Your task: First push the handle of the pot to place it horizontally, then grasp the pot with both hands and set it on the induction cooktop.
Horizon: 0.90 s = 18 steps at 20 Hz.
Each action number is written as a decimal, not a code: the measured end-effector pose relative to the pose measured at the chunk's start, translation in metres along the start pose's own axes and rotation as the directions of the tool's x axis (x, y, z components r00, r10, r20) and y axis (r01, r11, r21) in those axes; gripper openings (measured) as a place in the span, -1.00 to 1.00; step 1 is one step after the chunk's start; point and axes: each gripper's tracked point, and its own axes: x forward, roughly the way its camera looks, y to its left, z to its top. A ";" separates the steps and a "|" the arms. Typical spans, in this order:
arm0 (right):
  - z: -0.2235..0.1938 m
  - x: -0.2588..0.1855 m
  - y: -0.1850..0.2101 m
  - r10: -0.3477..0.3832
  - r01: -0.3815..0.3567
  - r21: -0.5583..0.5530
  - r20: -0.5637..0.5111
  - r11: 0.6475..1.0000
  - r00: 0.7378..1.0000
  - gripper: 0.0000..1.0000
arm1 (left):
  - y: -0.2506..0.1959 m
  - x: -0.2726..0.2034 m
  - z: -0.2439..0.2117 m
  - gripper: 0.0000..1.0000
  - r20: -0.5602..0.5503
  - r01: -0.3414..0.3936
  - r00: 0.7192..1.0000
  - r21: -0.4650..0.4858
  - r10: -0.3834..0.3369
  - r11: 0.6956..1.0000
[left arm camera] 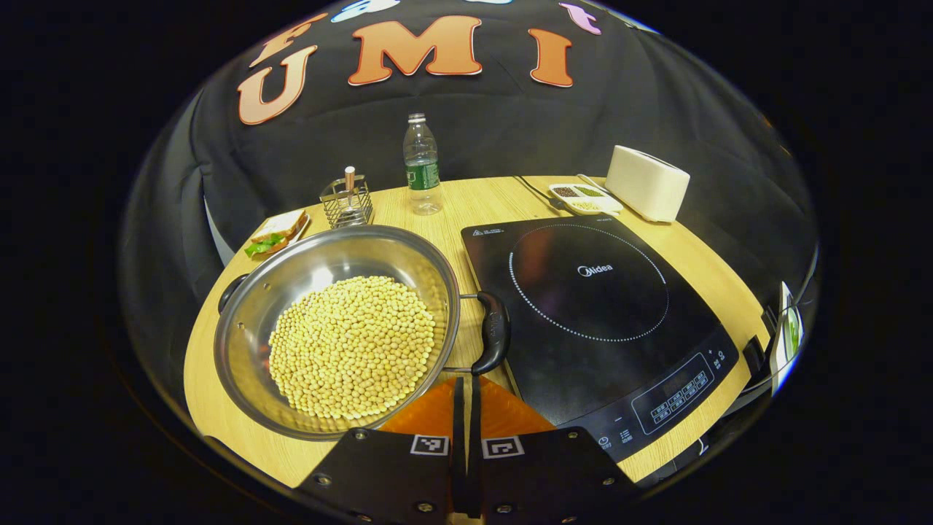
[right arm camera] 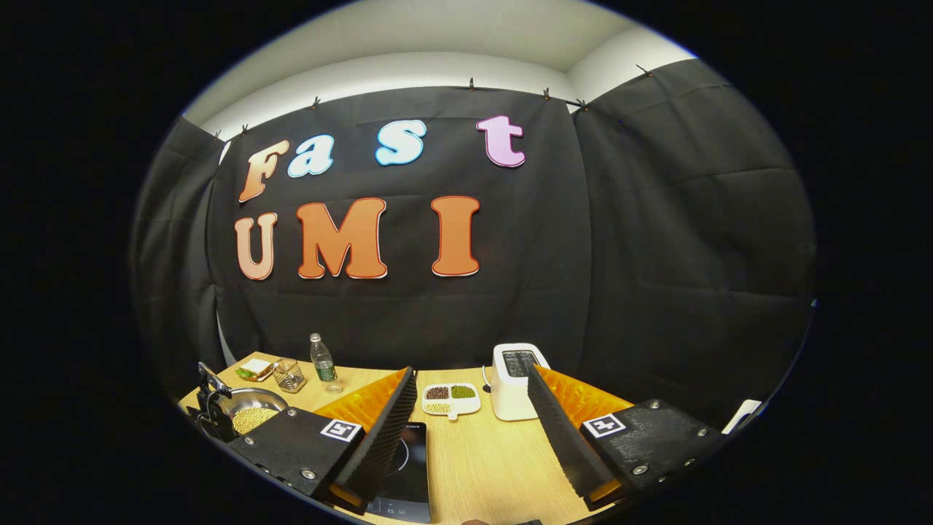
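Note:
A steel pot (left arm camera: 251,313) full of yellow beans sits on the wooden table (left arm camera: 219,394), left of the black induction cooktop (left arm camera: 598,313). Its black right handle (left arm camera: 494,332) overhangs the cooktop's edge, and its left handle (left arm camera: 232,290) points away. My left gripper (left arm camera: 466,383) is shut with nothing between its fingers, its tips just under the right handle's near end. My right gripper (right arm camera: 472,375) is open and held high over the table, far from the pot (right arm camera: 251,415), with the cooktop (right arm camera: 404,467) below it.
Along the back stand a water bottle (left arm camera: 422,168), a wire holder (left arm camera: 347,200), a sandwich on a plate (left arm camera: 277,233), a divided dish (left arm camera: 583,197) and a white toaster (left arm camera: 647,182). The table's near edge runs close under the pot.

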 end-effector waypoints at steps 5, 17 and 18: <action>-0.004 0.007 0.001 -0.002 0.002 0.000 -0.012 1.000 1.000 0.90 | -0.001 0.005 0.005 -0.96 0.000 0.003 1.000 0.006 -0.003 1.000; -0.019 0.021 -0.005 -0.003 0.004 0.018 -0.044 1.000 0.999 0.90 | -0.008 0.012 0.032 -0.95 0.030 0.009 1.000 0.003 -0.009 1.000; -0.021 0.021 -0.004 0.001 0.000 0.022 -0.050 1.000 0.999 0.90 | -0.012 0.013 0.028 -0.96 0.014 0.027 1.000 -0.004 -0.027 1.000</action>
